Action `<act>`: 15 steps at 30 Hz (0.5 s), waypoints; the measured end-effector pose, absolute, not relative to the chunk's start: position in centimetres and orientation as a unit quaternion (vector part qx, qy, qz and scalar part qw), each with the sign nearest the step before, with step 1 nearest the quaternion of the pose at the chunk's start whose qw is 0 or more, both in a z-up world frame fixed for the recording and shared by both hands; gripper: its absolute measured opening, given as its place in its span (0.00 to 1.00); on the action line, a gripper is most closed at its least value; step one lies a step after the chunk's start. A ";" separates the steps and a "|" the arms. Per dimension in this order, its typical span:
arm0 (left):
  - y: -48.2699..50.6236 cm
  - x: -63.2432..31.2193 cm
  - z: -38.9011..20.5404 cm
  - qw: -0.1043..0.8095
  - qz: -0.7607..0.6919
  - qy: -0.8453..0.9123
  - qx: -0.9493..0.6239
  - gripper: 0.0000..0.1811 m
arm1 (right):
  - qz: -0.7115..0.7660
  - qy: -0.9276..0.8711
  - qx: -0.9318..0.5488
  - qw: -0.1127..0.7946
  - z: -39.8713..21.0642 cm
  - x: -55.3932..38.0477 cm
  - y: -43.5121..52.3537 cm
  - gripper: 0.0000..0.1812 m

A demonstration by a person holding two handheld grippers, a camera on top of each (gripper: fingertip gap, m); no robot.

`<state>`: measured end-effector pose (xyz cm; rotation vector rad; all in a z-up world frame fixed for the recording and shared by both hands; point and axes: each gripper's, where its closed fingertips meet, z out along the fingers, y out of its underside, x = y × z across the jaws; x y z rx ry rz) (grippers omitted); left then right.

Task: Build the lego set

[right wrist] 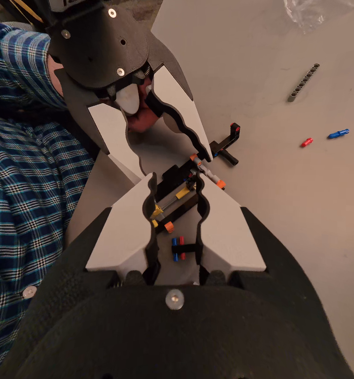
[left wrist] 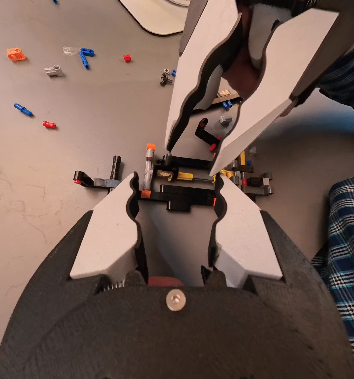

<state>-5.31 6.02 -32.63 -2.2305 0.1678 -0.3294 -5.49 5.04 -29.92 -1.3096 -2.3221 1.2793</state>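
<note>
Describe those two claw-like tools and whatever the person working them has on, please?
Each tool has a dark, rough-textured plastic body with a silver screw. The left tongs and right tongs both carry two pale grey wedge fingers with wavy black inner pads. The person wears a blue, white and teal plaid buttoned shirt.

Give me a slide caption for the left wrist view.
Two open grippers, left and right, close around a black Lego assembly among loose pieces.
</note>
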 end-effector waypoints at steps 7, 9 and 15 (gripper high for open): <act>5.9 -5.1 -33.0 0.418 -0.120 0.080 -0.897 0.39 | 0.430 -0.771 -0.458 0.108 -29.2 -5.1 6.5 0.20; 5.9 -5.2 -32.9 0.419 -0.123 0.078 -0.896 0.39 | 0.426 -0.764 -0.470 0.118 -28.9 -4.8 7.7 0.20; 5.9 -5.2 -32.9 0.420 -0.122 0.077 -0.896 0.38 | 0.331 -0.747 -0.552 0.164 -29.8 -2.4 14.6 0.12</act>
